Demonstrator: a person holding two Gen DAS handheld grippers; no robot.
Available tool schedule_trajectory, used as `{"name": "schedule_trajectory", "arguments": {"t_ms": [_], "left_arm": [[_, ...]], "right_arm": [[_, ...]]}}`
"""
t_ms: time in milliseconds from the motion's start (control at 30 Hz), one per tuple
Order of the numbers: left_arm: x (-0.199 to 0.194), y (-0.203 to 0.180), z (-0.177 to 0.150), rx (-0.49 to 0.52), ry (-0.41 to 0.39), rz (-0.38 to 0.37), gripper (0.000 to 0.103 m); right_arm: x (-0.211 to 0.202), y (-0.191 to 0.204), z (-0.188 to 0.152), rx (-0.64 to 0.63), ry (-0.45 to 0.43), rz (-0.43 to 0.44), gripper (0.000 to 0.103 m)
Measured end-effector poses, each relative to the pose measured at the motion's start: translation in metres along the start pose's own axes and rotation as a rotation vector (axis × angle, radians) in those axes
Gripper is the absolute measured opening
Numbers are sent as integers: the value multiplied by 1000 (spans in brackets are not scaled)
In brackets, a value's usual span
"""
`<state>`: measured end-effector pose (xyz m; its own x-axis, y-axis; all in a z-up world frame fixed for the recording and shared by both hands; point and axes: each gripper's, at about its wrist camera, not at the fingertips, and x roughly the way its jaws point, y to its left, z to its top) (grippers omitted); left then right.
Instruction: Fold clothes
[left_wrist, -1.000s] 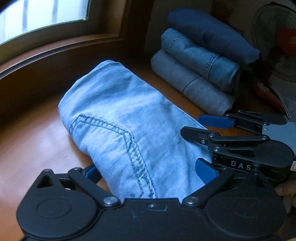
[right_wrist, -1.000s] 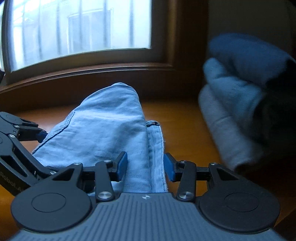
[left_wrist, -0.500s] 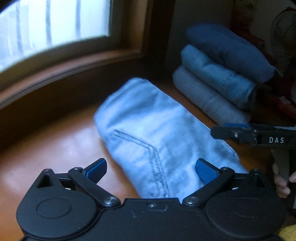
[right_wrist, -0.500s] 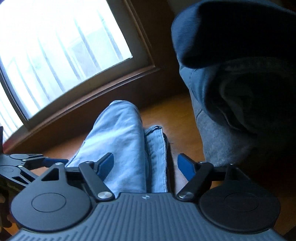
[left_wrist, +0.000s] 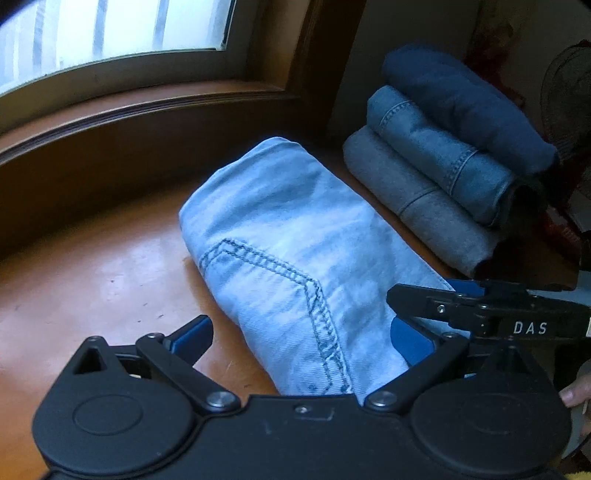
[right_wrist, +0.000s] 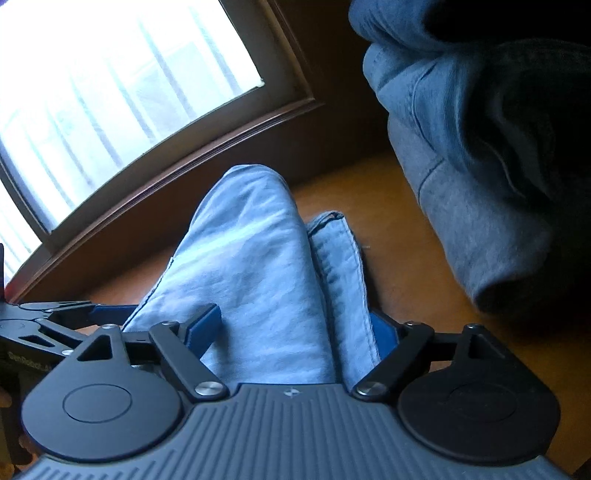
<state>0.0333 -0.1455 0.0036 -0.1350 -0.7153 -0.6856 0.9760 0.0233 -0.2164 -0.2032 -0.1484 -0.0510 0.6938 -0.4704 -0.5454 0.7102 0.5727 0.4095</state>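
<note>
Folded light jeans (left_wrist: 295, 258) lie on the wooden table (left_wrist: 92, 266), their far end toward the window sill (left_wrist: 147, 107) and a stack (left_wrist: 443, 155) of three folded garments just beside them on the right. Your left gripper (left_wrist: 301, 338) straddles the near end of the bundle with jaws wide apart — the right pad (left_wrist: 410, 341) lies against the denim, the left pad (left_wrist: 192, 334) stands clear over bare wood, so nothing is clamped. Your right gripper (right_wrist: 295, 330) is opening, with the jeans and a loose lower layer (right_wrist: 340, 254) between its fingers but not pressed.

The step in hand appears to be releasing and tidying the finished fold. Draw both tools back along their own line rather than sideways — a pad catching the cloth would likely drag the top layer open. The lower layer peeks out on the stack side; nudge it flush under the bundle before you go. If you then lift the jeans onto the stack, grip through all layers at the near end so the fold holds.
</note>
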Motion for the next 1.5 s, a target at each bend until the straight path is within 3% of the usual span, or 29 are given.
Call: {"name": "schedule_trajectory", "arguments": {"t_ms": [733,1033,1500], "left_arm": [[13,12,-2,-38,15,-126,103],[24,17,-2,-104,39,-153,103],[27,14,-5,-126,20,-113,103]], "right_arm": [[5,10,2,24,10,-100,91],[8,4,7,-2,38,-67,92],[12,-11,14,10,102,8,92]]}}
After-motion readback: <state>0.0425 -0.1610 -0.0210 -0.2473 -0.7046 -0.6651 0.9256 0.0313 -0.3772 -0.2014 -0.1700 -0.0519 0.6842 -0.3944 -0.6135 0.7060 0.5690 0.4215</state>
